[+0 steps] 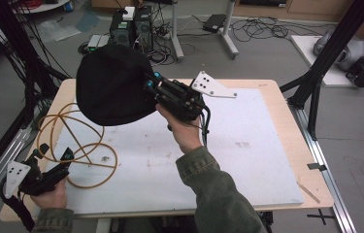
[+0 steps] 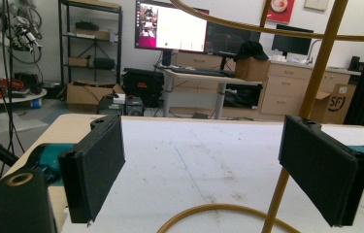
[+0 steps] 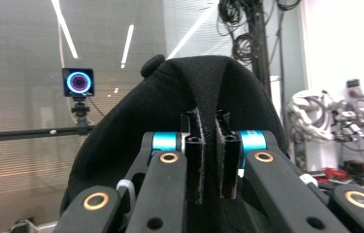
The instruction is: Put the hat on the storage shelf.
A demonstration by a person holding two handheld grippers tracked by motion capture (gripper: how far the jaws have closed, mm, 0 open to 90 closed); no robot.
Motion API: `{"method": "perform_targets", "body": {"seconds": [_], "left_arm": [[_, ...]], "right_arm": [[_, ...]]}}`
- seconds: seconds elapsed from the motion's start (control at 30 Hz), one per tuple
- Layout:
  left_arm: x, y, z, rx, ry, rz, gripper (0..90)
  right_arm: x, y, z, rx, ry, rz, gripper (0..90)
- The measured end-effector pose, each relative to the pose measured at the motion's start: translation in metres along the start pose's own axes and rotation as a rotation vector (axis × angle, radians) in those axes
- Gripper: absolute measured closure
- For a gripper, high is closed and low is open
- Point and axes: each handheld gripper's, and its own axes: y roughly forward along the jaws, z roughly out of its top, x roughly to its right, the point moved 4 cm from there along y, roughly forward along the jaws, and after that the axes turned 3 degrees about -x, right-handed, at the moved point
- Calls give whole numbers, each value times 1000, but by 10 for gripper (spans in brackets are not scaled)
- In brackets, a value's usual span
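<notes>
A black cap hangs in the air over the back left of the table, and my right gripper is shut on a fold of it. In the right gripper view both pads pinch that ridge of black cloth at the gripper. A yellow wire frame of crossed hoops lies on the white board at the left. My left gripper rests low at the front left corner, open, beside the frame. In the left gripper view its jaws stand wide apart, with a yellow wire rod rising just inside the right pad.
The white board covers most of the wooden table. Black frame posts stand at the right and left. Computers and cables sit on the floor behind the table. A person's sleeve comes in from the bottom.
</notes>
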Motion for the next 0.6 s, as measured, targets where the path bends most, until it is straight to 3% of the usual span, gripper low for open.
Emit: {"method": "perform_targets", "body": {"seconds": [0.3, 0.6], "left_arm": [[-2, -3, 0, -2, -4, 17, 169], [-2, -3, 0, -3, 9, 16, 170]], "right_arm": [[-15, 33, -5, -9, 21, 66, 856], [-28, 66, -19, -76, 45, 111, 857]]}}
